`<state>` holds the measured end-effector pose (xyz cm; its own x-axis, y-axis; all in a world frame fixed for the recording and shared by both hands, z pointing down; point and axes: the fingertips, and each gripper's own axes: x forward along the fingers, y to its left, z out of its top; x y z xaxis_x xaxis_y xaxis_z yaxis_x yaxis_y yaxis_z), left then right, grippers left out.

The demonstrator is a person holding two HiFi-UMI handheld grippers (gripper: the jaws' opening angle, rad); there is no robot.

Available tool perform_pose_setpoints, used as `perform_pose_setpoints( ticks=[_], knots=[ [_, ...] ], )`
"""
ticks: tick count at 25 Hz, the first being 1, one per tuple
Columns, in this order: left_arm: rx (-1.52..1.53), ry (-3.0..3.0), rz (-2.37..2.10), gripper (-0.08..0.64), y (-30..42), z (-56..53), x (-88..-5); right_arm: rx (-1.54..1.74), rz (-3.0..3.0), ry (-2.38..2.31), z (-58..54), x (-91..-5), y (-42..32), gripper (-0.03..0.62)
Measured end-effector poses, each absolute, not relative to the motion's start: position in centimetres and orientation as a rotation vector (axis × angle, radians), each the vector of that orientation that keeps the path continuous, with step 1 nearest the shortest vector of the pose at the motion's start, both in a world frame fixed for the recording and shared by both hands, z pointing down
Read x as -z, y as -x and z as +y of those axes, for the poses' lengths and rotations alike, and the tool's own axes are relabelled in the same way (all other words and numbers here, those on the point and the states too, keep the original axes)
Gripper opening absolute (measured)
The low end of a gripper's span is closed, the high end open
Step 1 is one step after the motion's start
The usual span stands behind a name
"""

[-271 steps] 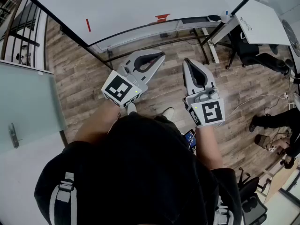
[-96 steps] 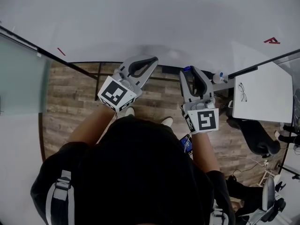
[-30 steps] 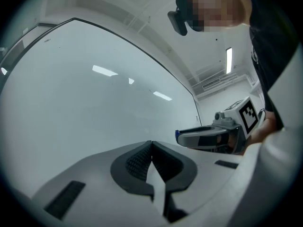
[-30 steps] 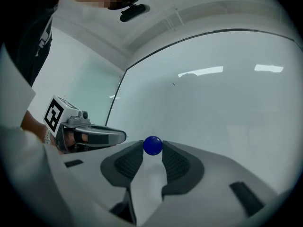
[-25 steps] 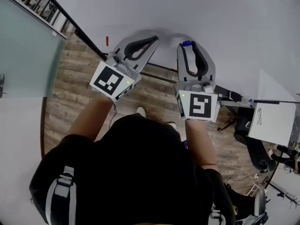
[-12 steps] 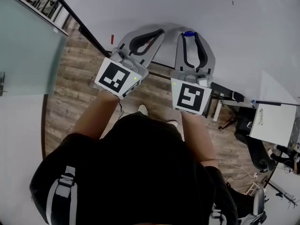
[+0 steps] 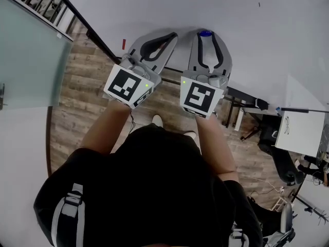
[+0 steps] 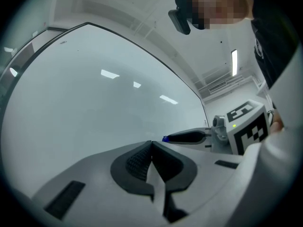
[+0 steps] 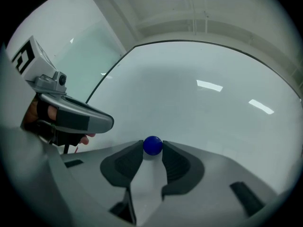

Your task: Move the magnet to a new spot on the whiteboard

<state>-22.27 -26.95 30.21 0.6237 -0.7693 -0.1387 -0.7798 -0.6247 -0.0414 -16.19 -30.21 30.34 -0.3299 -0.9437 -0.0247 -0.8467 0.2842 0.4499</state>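
A small blue ball magnet (image 7: pixel 205 34) sits between the tips of my right gripper (image 7: pixel 206 35), which is shut on it, right at the surface of the big whiteboard (image 7: pixel 241 12). In the right gripper view the magnet (image 9: pixel 152 145) fills the gap between the two dark pads, with the whiteboard (image 9: pixel 208 98) behind it. My left gripper (image 7: pixel 172 35) is shut with nothing in it, its tips close to the board just left of the right one. The left gripper view shows its pads (image 8: pixel 142 159) pressed together and the magnet (image 8: pixel 164 138) at the right gripper's tip.
A frosted glass panel (image 7: pixel 25 50) stands at the left over a wooden floor (image 7: pixel 77 112). A short red mark (image 7: pixel 123 43) sits on the board's lower edge. A smaller white board with a sketch (image 7: pixel 300 130) and a dark chair (image 7: pixel 280 158) are at the right.
My right gripper has carried the magnet up and to the left, closer to the left gripper. The left gripper has risen a little toward the board.
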Motion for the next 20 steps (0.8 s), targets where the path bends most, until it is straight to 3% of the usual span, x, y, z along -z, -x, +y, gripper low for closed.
perform_pose_setpoints(
  ticks=[20],
  knots=[
    [-0.152,2.751,1.326,0.005,21.6,-26.4,-31.1,0.496,-2.45,-1.64,-28.8,-29.9,15.5,0.126]
  ],
)
